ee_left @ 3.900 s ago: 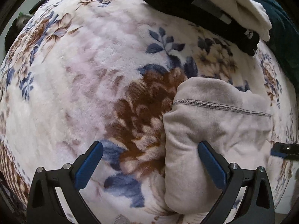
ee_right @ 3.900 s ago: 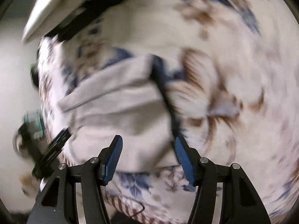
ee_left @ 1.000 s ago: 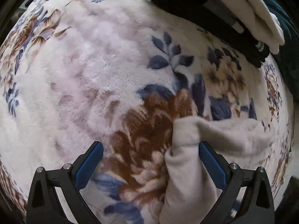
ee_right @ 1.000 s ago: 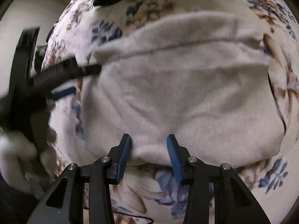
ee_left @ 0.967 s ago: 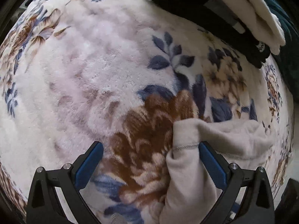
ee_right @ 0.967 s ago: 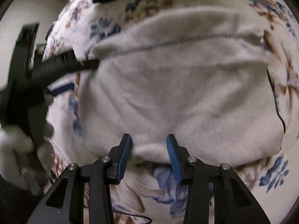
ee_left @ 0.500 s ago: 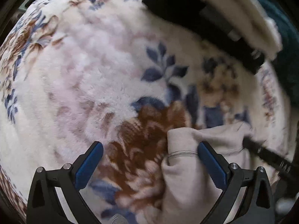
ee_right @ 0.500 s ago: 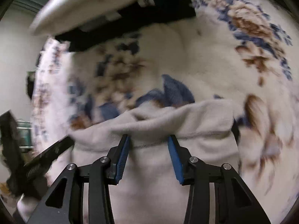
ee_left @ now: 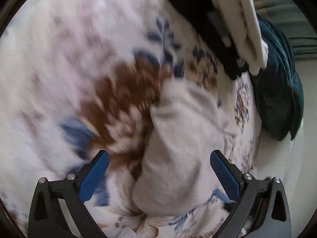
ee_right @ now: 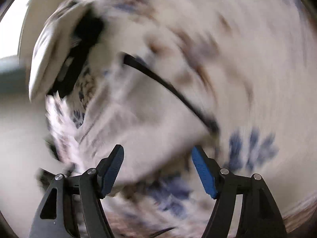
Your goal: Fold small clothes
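Beige fleece garment [ee_left: 178, 158], folded into a soft rounded bundle, lower centre of left wrist view, long axis running from bottom up toward centre. Lying on plush floral blanket [ee_left: 69, 69]; pale floor at right. Left gripper [ee_left: 158, 164] spread wide, gripping nothing. Right gripper [ee_right: 157, 158] just opened, straddling cloth untouched.

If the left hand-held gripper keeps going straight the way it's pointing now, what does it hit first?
Most likely the folded beige garment, which lies between the open blue pads of the left hand-held gripper on the floral blanket. The picture is blurred, so depth is uncertain.
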`<state>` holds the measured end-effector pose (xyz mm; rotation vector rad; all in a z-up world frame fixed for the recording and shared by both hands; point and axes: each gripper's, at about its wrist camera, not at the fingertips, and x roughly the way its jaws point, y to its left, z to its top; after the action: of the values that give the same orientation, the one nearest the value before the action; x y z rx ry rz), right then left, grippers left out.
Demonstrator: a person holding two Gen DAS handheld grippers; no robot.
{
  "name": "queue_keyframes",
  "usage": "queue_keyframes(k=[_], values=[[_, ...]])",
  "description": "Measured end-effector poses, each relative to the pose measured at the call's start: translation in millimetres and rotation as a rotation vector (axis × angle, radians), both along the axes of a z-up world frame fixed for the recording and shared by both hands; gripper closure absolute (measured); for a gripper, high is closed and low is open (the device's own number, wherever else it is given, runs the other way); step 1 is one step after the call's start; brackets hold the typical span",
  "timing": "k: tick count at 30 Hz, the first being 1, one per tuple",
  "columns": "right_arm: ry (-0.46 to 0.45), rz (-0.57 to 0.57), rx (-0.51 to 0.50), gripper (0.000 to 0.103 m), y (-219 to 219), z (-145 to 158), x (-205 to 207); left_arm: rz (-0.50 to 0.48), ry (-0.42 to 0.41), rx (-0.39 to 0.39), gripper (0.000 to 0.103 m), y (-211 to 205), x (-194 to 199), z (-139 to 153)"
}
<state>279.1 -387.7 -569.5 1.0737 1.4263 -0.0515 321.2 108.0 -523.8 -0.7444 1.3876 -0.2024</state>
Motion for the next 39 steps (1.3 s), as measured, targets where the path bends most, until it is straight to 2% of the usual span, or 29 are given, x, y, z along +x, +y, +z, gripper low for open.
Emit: queue_keyframes(k=[2, 4, 8, 9, 10, 11, 12, 13, 14, 16, 20, 25, 31, 35, 37, 39], values=[[0.020, -0.109, 0.125, 0.030, -1, -35, -14, -0.019, 0.009, -0.008, 0.000, -9, 6, -7], [-0.010, -0.193, 0.182, 0.027, 1, -55, -18, -0.024, 0.000, -0.006, 0.000, -13, 12, -9], [-0.122, -0.277, 0.245, 0.027, 4, -65, -11, -0.021, -0.029, 0.014, 0.000, -27, 24, -11], [-0.133, -0.276, 0.237, 0.027, 7, -67, -7, -0.022, -0.044, 0.022, 0.004, -29, 25, -9], [-0.146, -0.292, 0.243, 0.027, 11, -69, -3, -0.022, -0.065, 0.022, 0.019, -30, 25, -7], [-0.161, -0.306, 0.254, 0.033, 11, -69, -2, -0.028, -0.090, 0.022, 0.036, -30, 25, -5], [-0.168, -0.316, 0.261, 0.043, 12, -69, 0, -0.039, -0.103, 0.020, 0.058, -35, 30, -3], [-0.179, -0.328, 0.276, 0.082, 14, -70, 1, -0.041, -0.107, 0.022, 0.062, -35, 32, -2], [-0.173, -0.331, 0.279, 0.091, 13, -71, 1, -0.042, -0.118, 0.021, 0.064, -37, 34, 1], [-0.184, -0.354, 0.283, 0.091, 12, -70, 1, -0.052, -0.131, 0.025, 0.067, -38, 36, 6], [-0.221, -0.355, 0.263, 0.092, 13, -45, 1, -0.074, -0.157, 0.018, 0.069, -34, 39, 25], [-0.304, -0.309, 0.256, 0.093, 18, 12, 12, -0.101, -0.216, 0.013, 0.070, -31, 53, 68], [-0.445, -0.254, 0.258, 0.093, 28, 102, 49, -0.126, -0.338, -0.013, 0.070, -25, 95, 164], [-0.551, -0.258, 0.279, 0.093, 32, 159, 96, -0.171, -0.450, 0.002, 0.070, -27, 157, 236], [-0.605, -0.263, 0.271, 0.093, 34, 180, 129, -0.196, -0.491, 0.017, 0.070, -29, 193, 254], [-0.643, -0.266, 0.259, 0.093, 38, 188, 165, -0.215, -0.510, 0.045, 0.070, -29, 239, 262]])
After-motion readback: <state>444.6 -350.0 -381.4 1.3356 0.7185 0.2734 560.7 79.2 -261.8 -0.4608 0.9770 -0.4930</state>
